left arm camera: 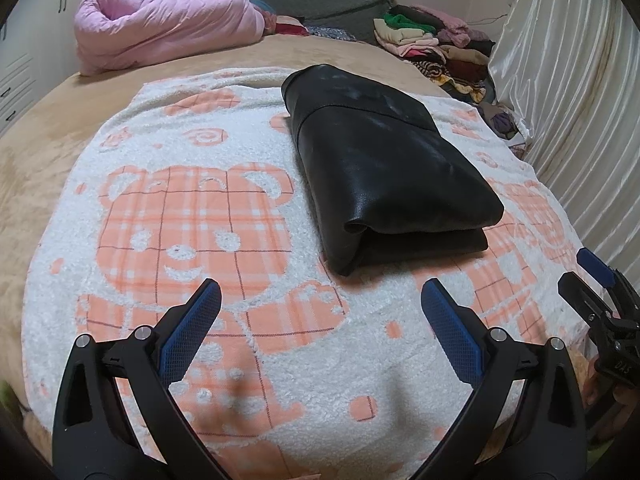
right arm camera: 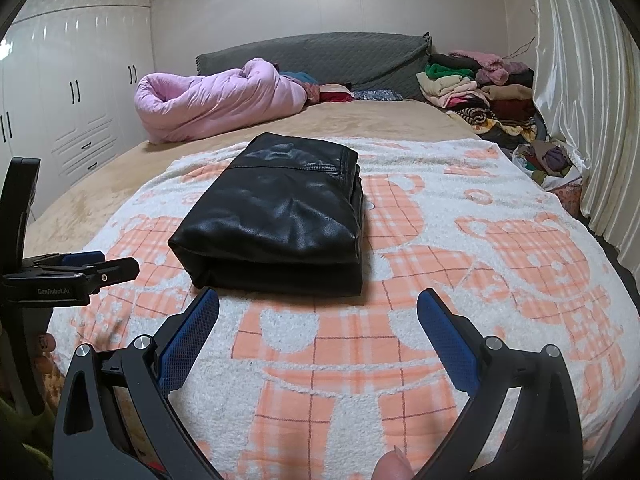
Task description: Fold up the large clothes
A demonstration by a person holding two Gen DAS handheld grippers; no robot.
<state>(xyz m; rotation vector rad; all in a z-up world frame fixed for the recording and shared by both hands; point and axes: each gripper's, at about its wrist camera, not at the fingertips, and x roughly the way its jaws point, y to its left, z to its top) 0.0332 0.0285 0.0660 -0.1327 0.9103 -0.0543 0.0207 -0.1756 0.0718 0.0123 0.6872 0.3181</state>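
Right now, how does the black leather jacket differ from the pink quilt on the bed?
The black leather jacket is folded into a flat, neat rectangle; the pink quilt is loosely rolled into a puffy bundle. The jacket lies on the bear-print blanket near both grippers; the quilt sits far back by the grey headboard. Both rest on the bed, and neither is being gripped.

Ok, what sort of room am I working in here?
A bedroom, most likely: a bed with a grey headboard, white built-in wardrobes, and a pink duvet rolled up by piled clothes.
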